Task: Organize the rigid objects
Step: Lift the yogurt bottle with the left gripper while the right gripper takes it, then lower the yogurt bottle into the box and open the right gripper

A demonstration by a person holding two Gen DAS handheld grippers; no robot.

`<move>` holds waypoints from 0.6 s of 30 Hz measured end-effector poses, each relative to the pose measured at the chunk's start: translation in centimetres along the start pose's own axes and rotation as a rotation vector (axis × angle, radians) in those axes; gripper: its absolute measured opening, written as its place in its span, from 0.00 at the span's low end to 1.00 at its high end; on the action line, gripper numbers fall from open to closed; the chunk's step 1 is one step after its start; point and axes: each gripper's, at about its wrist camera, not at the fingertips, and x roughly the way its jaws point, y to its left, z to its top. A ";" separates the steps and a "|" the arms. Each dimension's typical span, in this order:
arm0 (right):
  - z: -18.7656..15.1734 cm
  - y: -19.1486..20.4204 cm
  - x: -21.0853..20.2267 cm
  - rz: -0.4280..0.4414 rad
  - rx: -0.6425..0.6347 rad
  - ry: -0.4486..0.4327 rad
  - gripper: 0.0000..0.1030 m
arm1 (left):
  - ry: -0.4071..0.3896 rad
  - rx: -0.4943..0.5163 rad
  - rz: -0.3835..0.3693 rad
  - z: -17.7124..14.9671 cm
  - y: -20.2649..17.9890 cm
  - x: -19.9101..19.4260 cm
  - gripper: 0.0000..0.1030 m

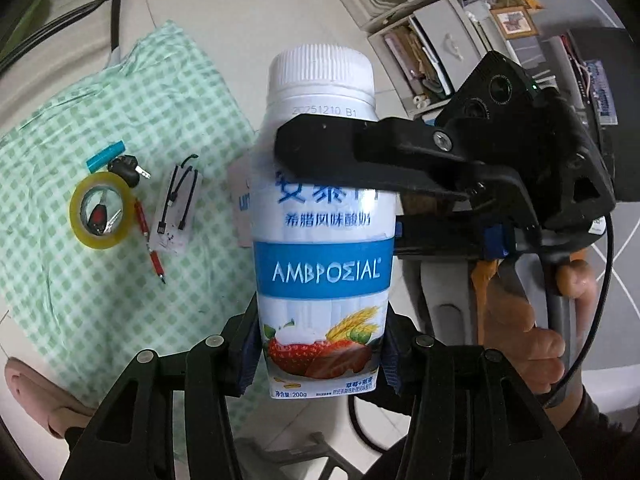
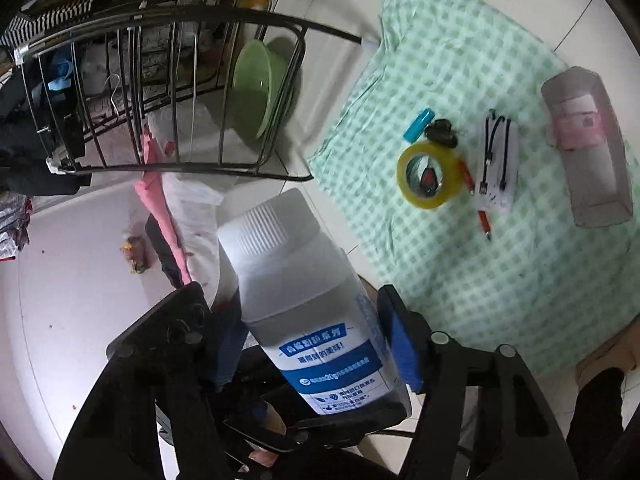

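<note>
My left hand-held gripper (image 1: 320, 360) clamps yogurt bottle (image 1: 320, 216) low, held above checked cloth (image 1: 132, 120); right hand-held gripper (image 2: 316, 344) straddles body, contact unclear. Rigid, slick label (full? top-heavy): grip mid-body.

The left wrist camera is being pointed forward and downward along its own fingers, with the yogurt bottle (image 1: 320, 216) filling the centre at very close range and the right gripper (image 1: 320, 148) being seen entering from the right edge. The right wrist camera is likewise being aimed along its fingers, tilted, with the same bottle (image 2: 316, 304) looming near the lens. A green checked cloth (image 1: 120, 120) (image 2: 500, 260) on the tiled floor is being shared by both views, along with the yellow tape roll (image 1: 102, 210) (image 2: 428, 180) and cable pack (image 1: 176, 210) (image 2: 498, 164), well beyond the fingers in each
</note>
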 end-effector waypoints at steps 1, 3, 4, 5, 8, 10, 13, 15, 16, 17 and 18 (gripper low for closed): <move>0.1 -0.5 -0.3 0.003 0.021 -0.016 0.57 | 0.004 -0.004 0.008 -1.0 -0.1 1.4 0.48; 0.6 -2.6 -1.6 0.024 0.113 -0.070 0.53 | 0.017 -0.043 0.054 -0.5 0.5 2.2 0.52; 0.9 -3.5 -2.3 0.026 0.154 -0.094 0.51 | 0.019 -0.073 0.075 -0.1 0.9 2.3 0.52; 1.3 -4.0 -2.8 0.028 0.181 -0.117 0.51 | 0.026 -0.107 0.082 -0.1 1.4 2.2 0.52; 2.2 -5.5 -5.4 -0.070 0.209 -0.224 0.50 | 0.044 -0.210 0.080 -0.1 3.6 2.3 0.52; 2.6 -6.2 -6.9 -0.208 0.197 -0.289 0.50 | 0.034 -0.266 0.103 -0.2 5.0 1.9 0.52; 3.3 -6.7 -7.7 -0.479 0.135 -0.332 0.50 | 0.028 -0.307 0.141 -0.5 6.3 0.8 0.52; 3.7 -7.4 -7.4 -0.584 0.113 -0.327 0.50 | 0.025 -0.320 0.136 -0.6 7.0 0.4 0.52; 4.0 -7.9 -7.2 -0.617 0.109 -0.319 0.50 | 0.022 -0.322 0.132 -0.8 6.8 -0.3 0.52; 4.3 -8.3 -6.8 -0.638 0.108 -0.309 0.50 | 0.020 -0.318 0.127 -0.9 7.0 -0.6 0.52; 4.7 -8.9 -6.4 -0.651 0.113 -0.293 0.50 | 0.020 -0.312 0.128 -0.9 6.8 -0.7 0.52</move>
